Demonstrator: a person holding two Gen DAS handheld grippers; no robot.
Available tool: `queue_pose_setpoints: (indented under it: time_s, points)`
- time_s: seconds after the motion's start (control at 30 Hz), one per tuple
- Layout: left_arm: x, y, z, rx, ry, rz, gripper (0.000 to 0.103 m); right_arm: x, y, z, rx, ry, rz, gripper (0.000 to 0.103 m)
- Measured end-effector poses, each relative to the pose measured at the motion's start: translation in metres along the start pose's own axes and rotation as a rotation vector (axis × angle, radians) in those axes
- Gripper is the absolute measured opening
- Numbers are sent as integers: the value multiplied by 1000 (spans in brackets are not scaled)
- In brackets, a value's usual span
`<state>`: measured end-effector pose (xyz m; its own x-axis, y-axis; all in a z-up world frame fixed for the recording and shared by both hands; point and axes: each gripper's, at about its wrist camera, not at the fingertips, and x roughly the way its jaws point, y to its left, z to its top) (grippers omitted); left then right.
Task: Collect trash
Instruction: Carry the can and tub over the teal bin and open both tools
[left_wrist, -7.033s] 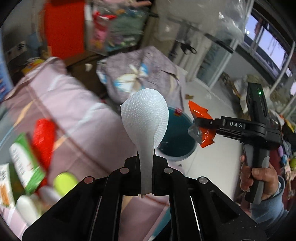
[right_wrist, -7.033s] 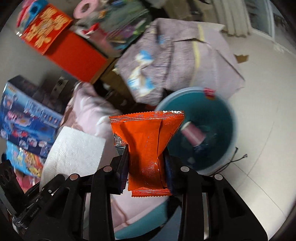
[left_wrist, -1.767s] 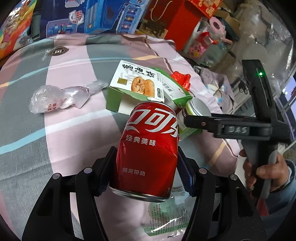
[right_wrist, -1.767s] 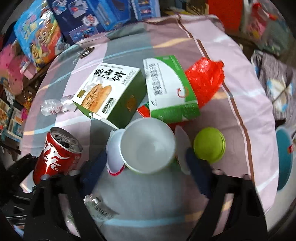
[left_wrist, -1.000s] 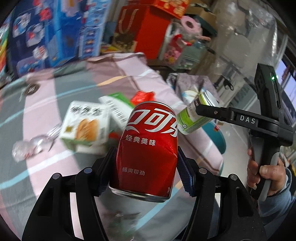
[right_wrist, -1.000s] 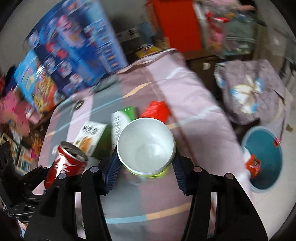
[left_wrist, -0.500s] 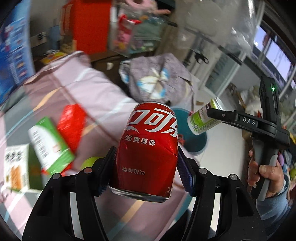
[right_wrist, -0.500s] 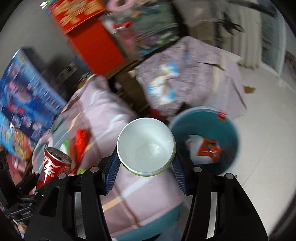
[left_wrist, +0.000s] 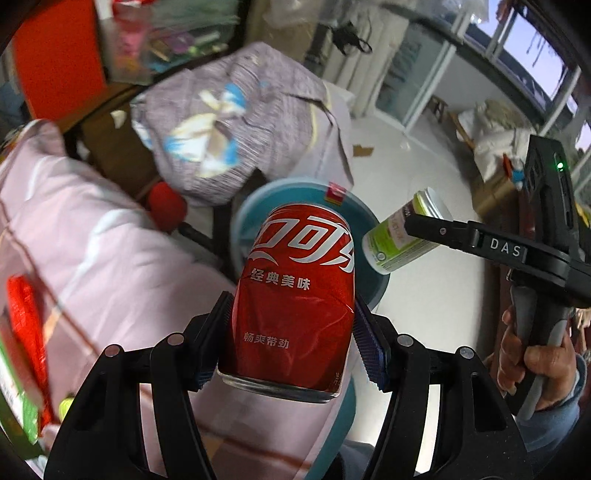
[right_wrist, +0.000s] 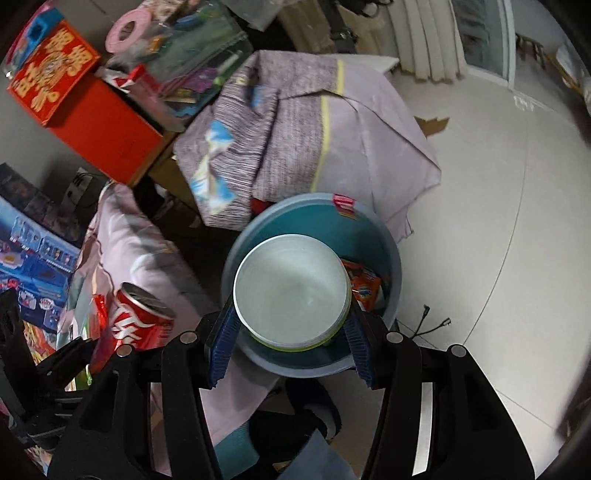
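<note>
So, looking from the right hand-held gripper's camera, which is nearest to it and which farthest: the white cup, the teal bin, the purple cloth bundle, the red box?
1. White cup: gripped between the right hand-held gripper's fingers.
2. Teal bin: just below and beyond the cup.
3. Purple cloth bundle: behind the bin.
4. Red box: farthest, upper left, beyond the bundle.

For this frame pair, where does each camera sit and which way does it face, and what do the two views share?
Left wrist: on the left tongs, looking down along them at the dented red cola can they grip, the round teal plastic bin behind; the person's hand holding the right tongs shows.
Right wrist: on the right tongs, looking steeply down over the bin past the gripped white, green-rimmed empty tub; the left tongs' arms show at lower left.
Shared: can, tub, bin, purple patterned cloth bundle.
</note>
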<state>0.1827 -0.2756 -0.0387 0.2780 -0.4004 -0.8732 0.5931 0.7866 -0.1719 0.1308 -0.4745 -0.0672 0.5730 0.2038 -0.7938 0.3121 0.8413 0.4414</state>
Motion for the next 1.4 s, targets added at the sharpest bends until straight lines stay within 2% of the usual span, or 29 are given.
queue_pose_setpoints:
  time_s: [0.37,0.6,0.87,1.0,1.03,1.1,1.2,1.4]
  points:
    - [64,-11,16,5,100,14,65,39,-20,-1,40,71,-15,52]
    - [68,-4,11,-18,116,9,66,50,-17,-3,32,95,-20,52]
    - [45,4,3,-53,69,1,91,60,-6,-5,9,130,-26,52]
    - [34,11,-2,-78,54,-10,95,69,6,-7,-14,167,-12,52]
    - [32,13,-3,-85,51,-10,95,71,9,-7,-18,176,-4,54]
    - [28,20,-5,-109,45,-14,96,73,15,-7,-24,187,5,67]
    - [22,29,-8,-144,39,-26,96,73,21,-6,-19,183,3,74]
    - [14,42,-18,-175,27,-29,97,76,20,-10,1,208,-40,79]
